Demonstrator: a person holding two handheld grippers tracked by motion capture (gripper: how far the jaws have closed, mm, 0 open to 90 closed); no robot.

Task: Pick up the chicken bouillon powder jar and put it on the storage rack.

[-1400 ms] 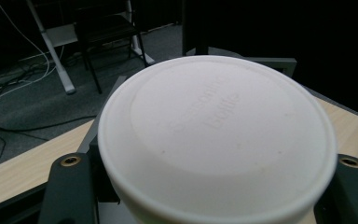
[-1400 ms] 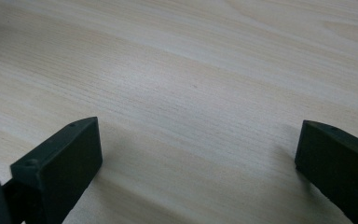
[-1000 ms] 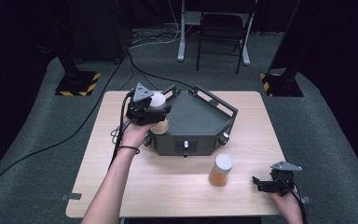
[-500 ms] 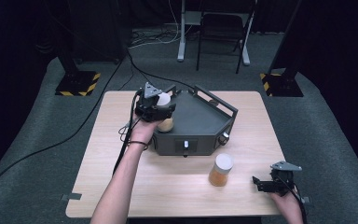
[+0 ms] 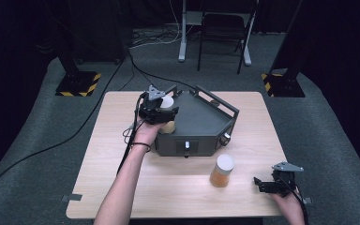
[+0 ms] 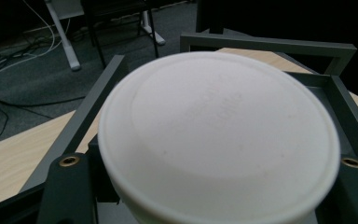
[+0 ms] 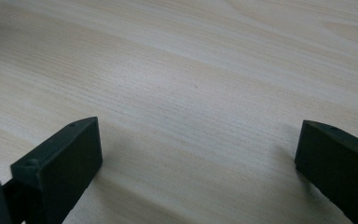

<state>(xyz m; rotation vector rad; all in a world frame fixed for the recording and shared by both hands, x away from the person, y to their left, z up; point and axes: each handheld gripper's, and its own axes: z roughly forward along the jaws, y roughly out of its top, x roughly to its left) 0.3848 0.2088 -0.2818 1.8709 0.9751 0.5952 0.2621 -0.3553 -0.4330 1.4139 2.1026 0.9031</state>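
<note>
My left gripper (image 5: 162,112) hangs over the left edge of a dark grey walled tray (image 5: 201,123) with a white-lidded jar (image 5: 168,102) of amber contents between its jaws. In the left gripper view the jar's lid (image 6: 219,135) spans the gap from one jaw to the other. The jaws have just been opening a little, and the pads still lie against the jar. A second jar (image 5: 223,171), orange with a white lid, stands on the table in front of the tray. My right gripper (image 5: 258,184) rests open on the table's near right corner, with bare wood (image 7: 198,107) between its fingers.
The light wooden table (image 5: 117,122) stands on grey carpet. The tray has raised frame walls and a knob (image 5: 186,146) on its front face. A chair (image 5: 222,33) and stand legs are behind the table, and a cable (image 5: 51,145) trails off to the left.
The left hand has carried the jar to the right and slightly down, from beside the tray's left wall to over its edge. The right hand has kept still.
</note>
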